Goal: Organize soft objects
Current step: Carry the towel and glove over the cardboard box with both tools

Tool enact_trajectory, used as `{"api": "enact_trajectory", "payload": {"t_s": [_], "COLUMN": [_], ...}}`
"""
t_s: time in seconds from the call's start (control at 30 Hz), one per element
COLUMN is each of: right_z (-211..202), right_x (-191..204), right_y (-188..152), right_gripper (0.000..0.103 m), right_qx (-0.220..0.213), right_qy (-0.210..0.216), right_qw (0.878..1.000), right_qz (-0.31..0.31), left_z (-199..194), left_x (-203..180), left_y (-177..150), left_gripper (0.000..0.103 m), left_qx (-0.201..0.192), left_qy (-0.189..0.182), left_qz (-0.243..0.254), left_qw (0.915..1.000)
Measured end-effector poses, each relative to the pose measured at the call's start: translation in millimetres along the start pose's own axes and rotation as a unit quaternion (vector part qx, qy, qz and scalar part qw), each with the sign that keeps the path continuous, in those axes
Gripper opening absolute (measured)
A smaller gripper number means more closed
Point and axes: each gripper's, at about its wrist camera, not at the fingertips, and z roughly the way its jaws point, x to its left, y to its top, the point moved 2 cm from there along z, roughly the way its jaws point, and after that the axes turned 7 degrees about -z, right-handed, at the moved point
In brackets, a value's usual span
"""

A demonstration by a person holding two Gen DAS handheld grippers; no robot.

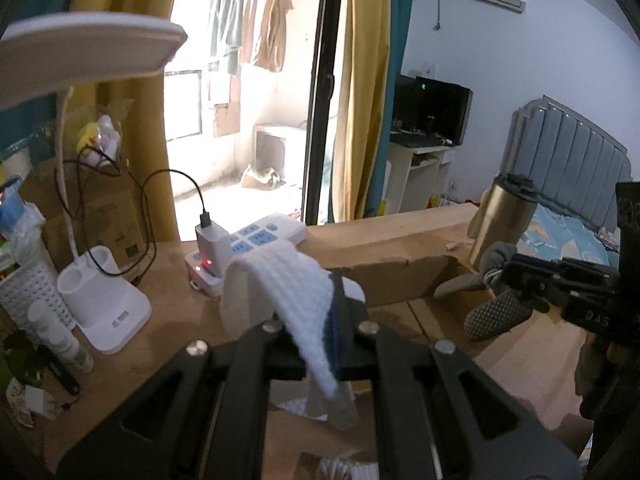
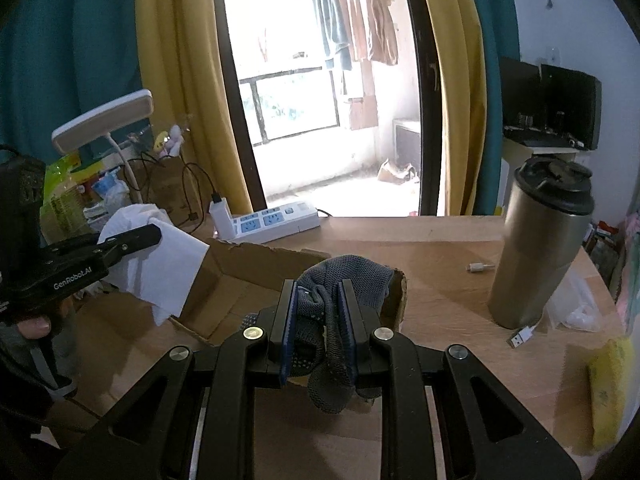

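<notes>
We hold both items, left gripper (image 1: 334, 280) clamping the towel (image 1: 288, 284), right gripper (image 2: 318, 296) clamping the sock (image 2: 344, 276); boxing (image 2: 256, 272) remains.

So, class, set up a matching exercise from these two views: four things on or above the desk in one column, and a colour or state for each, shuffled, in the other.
Column one:
1. white cloth
2. grey sock
3. steel tumbler
4. cardboard box

Column two:
a. stands upright, black lid on
b. clamped in the right hand-held gripper
c. lies open on the desk
d. clamped in the left hand-held gripper

Pairs: 1-d, 2-b, 3-a, 4-c
</notes>
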Motion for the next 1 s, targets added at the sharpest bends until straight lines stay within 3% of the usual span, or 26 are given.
{"api": "enact_trajectory", "payload": {"t_s": [0.27, 0.6, 0.7, 0.8, 0.87, 1.0], "right_z": [31, 55, 61, 64, 64, 57], "right_x": [-3, -5, -4, -2, -2, -2], "right_y": [-6, -20, -22, -25, -25, -22], "right_gripper": [0.022, 0.022, 0.023, 0.024, 0.028, 0.031], "right_qx": [0.025, 0.054, 0.063, 0.07, 0.07, 0.064], "right_qy": [0.007, 0.01, 0.011, 0.01, 0.01, 0.006], "right_qw": [1.0, 0.998, 0.998, 0.997, 0.997, 0.998], "right_qz": [0.004, 0.015, 0.015, 0.017, 0.019, 0.02], "left_z": [31, 66, 70, 68, 64, 51], "left_x": [5, 19, 17, 13, 11, 5], "left_y": [-8, -31, -36, -36, -34, -28], "left_gripper": [0.008, 0.013, 0.019, 0.033, 0.062, 0.066], "left_qx": [0.026, 0.11, 0.128, 0.126, 0.123, 0.106], "left_qy": [-0.001, -0.001, -0.014, -0.018, -0.023, -0.036], "left_qz": [-0.001, -0.027, -0.022, -0.012, -0.01, -0.005], "left_qw": [0.9997, 0.9936, 0.9914, 0.9917, 0.9922, 0.9937]}}
